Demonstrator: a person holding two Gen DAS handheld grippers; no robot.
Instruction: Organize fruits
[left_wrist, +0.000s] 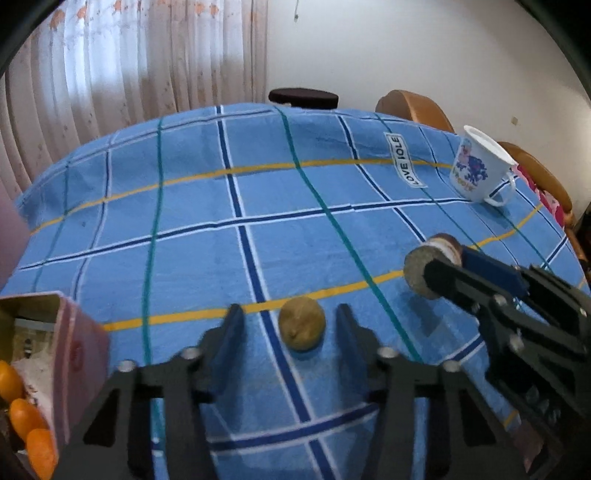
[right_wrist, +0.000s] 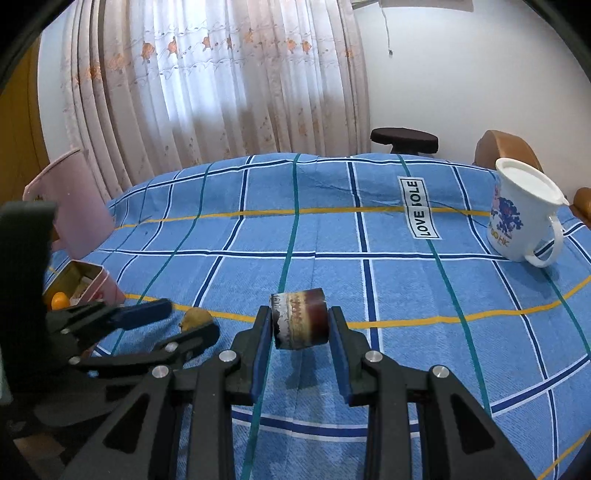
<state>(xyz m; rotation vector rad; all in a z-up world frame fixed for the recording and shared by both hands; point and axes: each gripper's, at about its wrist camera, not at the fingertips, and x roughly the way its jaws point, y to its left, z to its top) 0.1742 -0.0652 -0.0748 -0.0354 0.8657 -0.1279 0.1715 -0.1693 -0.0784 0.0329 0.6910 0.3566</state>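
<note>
1. Done: three orange fruits (left_wrist: 26, 417) already sit in the pink box (left_wrist: 79, 365) at the table's left edge.
2. My right gripper (right_wrist: 300, 325) pinches a brown cylinder (right_wrist: 299, 320), lifted off the tablecloth (right_wrist: 369, 229).
3. My left gripper (left_wrist: 290, 325) straddles the brown fruit (left_wrist: 302, 328) on the cloth; pads apart from it, not gripping.
4. Left: grab it, box both.

- The right claw (right_wrist: 300, 325) clamps a brown glazed cup (right_wrist: 300, 320) sideways above the blue checked surface (right_wrist: 369, 236).
- The left claw (right_wrist: 181, 320) flanks a yellowish fruit (right_wrist: 197, 318).
- A white mug (right_wrist: 524, 218) stands far right.
</note>
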